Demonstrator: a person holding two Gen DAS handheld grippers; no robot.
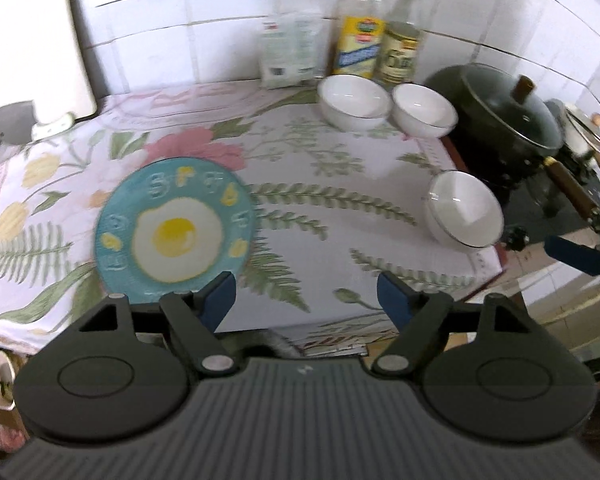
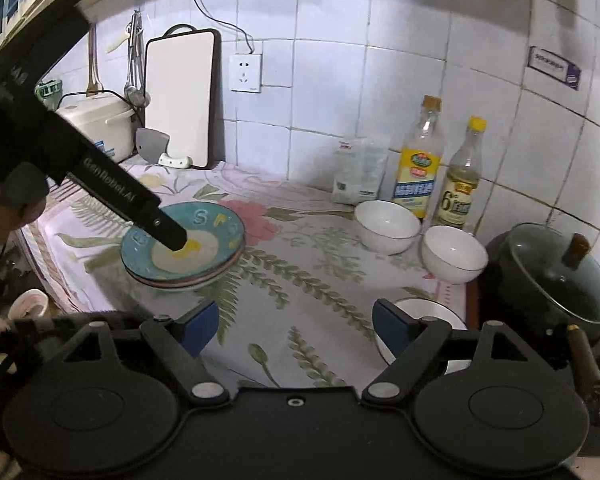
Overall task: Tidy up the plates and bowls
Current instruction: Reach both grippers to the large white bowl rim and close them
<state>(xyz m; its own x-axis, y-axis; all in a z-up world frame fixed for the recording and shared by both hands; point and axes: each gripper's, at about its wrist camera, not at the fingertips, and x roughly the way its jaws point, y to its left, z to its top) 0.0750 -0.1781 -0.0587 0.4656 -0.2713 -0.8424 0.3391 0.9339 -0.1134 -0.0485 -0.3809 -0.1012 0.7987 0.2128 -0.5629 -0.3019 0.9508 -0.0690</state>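
Both grippers are hanging empty over the floral cloth (image 1: 332,168), the left gripper (image 1: 306,292) and the right gripper (image 2: 296,326) each with fingers spread wide and nothing between them, while the egg plate (image 1: 176,228) is sitting on top of the plate stack (image 2: 182,276) at the left. Three white bowls are waiting unstacked: two by the bottles (image 1: 354,98) (image 1: 424,108), and the near bowl (image 1: 464,214) sitting right at the cloth's edge beside the pot (image 1: 508,112). A clumsy grab there is risking nudging it off or clinking it into the pot.
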